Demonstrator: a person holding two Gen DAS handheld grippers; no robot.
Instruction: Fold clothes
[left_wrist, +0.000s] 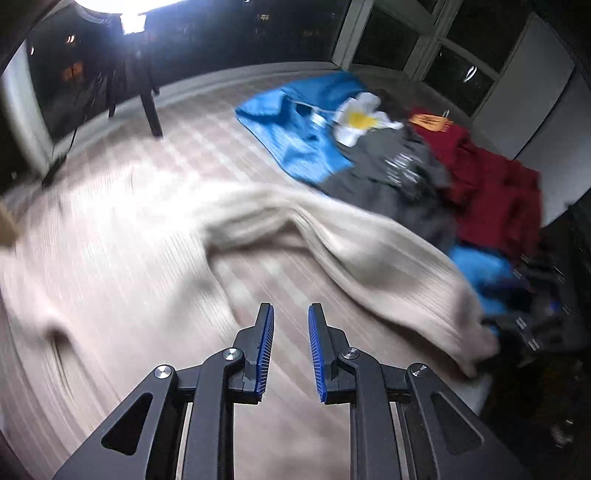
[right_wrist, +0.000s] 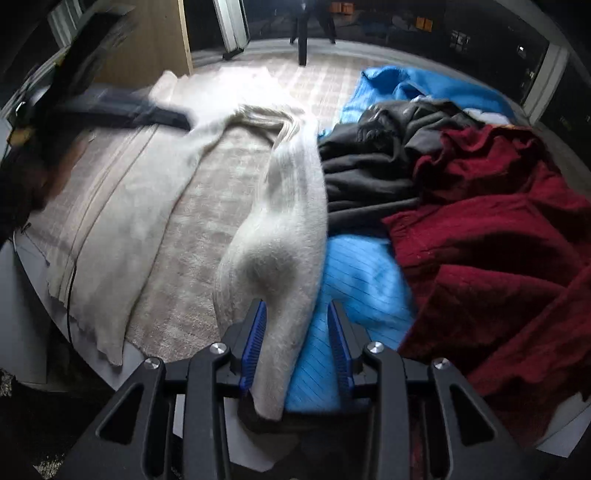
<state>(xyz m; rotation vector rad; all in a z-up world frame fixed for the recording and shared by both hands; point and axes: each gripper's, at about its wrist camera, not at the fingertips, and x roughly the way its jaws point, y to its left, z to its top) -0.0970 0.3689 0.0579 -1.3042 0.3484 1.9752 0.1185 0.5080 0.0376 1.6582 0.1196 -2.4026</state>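
Left gripper (left_wrist: 291, 350) gapes empty over the blurred cream sweater (left_wrist: 110, 236); right gripper (right_wrist: 297, 343) spread, its sleeve (right_wrist: 284, 236) between the fingers, grip unclear

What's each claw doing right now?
Left claw: open, holding nothing.
Right claw: open, cream sweater sleeve between its fingers, not clamped.

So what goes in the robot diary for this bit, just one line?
step: fold cream sweater | left gripper: open, empty | right gripper: open around sleeve | waiting: red, grey, blue clothes
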